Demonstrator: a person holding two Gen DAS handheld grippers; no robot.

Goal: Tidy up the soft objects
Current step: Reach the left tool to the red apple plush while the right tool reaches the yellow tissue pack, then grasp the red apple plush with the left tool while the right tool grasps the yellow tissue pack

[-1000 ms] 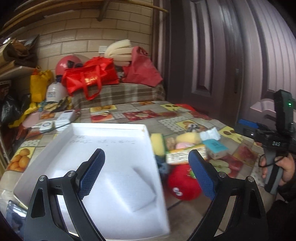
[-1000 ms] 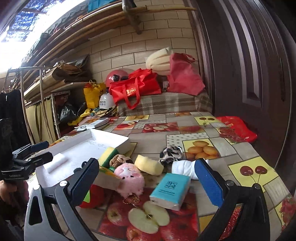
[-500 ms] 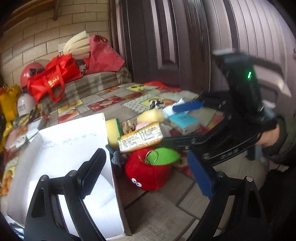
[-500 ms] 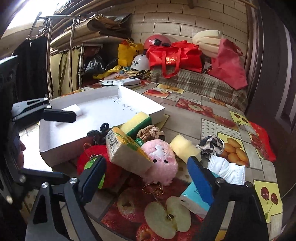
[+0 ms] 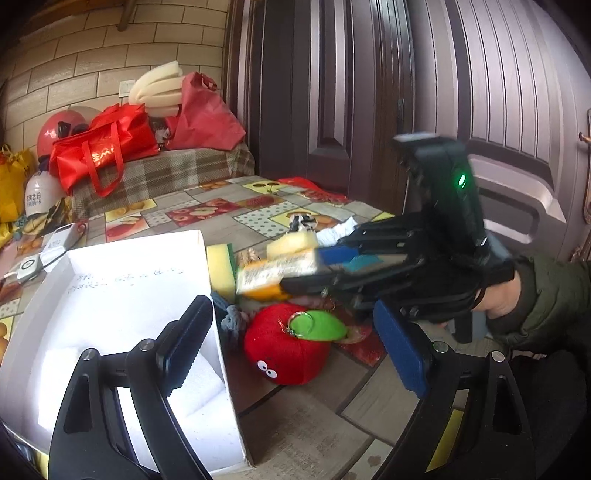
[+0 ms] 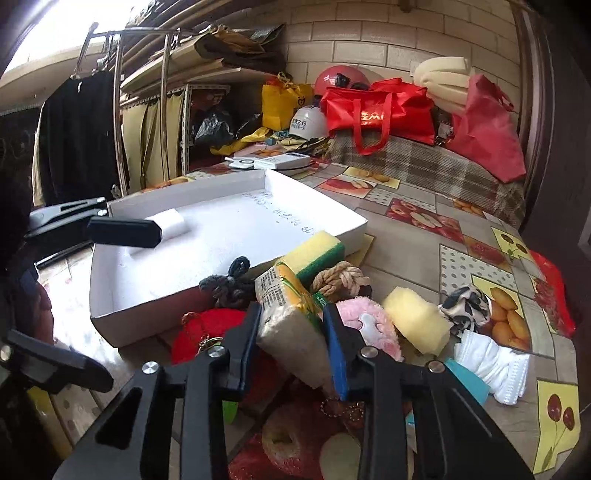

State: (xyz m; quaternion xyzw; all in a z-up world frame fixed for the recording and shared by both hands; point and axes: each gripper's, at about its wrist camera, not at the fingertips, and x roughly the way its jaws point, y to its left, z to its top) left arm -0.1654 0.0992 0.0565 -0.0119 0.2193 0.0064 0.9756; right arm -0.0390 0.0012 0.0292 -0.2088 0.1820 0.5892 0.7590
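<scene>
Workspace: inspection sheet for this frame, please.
Surface: table under a fruit-print cloth.
Job's things: white tray holding a foam block; tissue pack, red plush, pink plush, green-backed sponge, yellow sponge, rope knot, masks piled beside it.
Clutter: red bags, helmets at the far end.
Grippers: right gripper shut on the tissue pack; left gripper open, near the tray.
Cables: nothing seen.
Surroundings: brick wall, dark door, clothes rack.
</scene>
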